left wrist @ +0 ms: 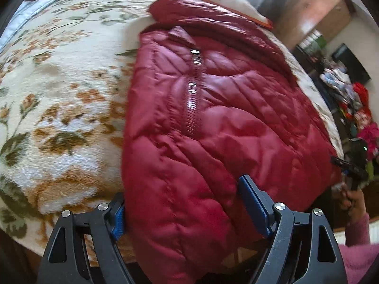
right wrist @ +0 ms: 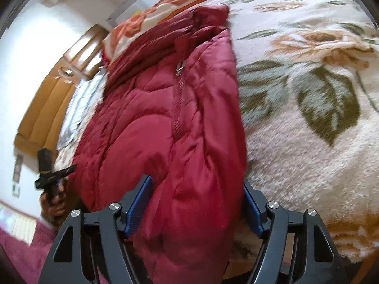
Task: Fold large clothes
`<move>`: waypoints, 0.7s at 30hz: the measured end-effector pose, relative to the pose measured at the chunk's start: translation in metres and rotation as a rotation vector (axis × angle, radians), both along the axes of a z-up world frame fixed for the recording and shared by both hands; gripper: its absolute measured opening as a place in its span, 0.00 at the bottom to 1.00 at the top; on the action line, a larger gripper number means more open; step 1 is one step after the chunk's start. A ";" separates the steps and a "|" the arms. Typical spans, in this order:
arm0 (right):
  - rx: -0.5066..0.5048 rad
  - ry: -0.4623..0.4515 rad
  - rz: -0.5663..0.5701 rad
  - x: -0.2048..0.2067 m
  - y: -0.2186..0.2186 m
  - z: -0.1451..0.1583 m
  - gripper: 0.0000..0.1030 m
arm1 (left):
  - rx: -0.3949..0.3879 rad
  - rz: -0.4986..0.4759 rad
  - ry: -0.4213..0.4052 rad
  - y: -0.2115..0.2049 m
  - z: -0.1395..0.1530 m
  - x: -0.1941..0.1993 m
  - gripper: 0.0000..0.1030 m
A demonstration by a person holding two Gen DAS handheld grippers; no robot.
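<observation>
both views are bright with soft daylight. in the left wrist view a blown-out white patch at the top right marks the light source. the red quilted jacket [left wrist: 213, 123] carries pale sheen on its puffed panels and soft shadows in the seams. motion blur smears the floral blanket [left wrist: 59, 99] and the zipper [left wrist: 193, 99]. fisheye distortion bends everything toward the dark, vignetted corners. the room beyond the bed is soft and out of focus.

No legible text, labels, brand marks, numbers or signs in either wrist view. Motion blur and fisheye distortion present; background items too small to read.
</observation>
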State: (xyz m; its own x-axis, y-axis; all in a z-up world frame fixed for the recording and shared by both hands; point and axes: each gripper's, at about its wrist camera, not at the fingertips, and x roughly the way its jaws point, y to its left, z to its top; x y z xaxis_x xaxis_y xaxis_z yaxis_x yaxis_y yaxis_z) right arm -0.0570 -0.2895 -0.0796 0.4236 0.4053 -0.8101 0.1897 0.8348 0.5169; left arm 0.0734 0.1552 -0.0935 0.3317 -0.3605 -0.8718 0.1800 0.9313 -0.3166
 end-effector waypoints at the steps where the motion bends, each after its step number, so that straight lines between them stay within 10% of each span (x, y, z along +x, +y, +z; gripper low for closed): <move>1: 0.023 -0.009 0.022 -0.002 0.000 -0.001 0.67 | -0.015 -0.019 -0.007 0.000 0.000 -0.002 0.79; 9: 0.203 -0.026 0.017 -0.007 -0.018 -0.011 0.61 | -0.032 -0.080 0.026 -0.002 -0.013 -0.002 0.79; 21: 0.164 -0.008 0.084 -0.003 -0.001 -0.013 0.59 | -0.089 -0.069 0.053 -0.013 -0.022 -0.001 0.73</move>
State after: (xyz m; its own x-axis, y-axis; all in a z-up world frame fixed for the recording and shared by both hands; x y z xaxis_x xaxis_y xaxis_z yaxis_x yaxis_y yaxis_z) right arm -0.0604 -0.2902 -0.0930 0.3889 0.5660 -0.7269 0.1179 0.7519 0.6486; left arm 0.0723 0.1427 -0.1151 0.2573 -0.4575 -0.8512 0.2239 0.8851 -0.4080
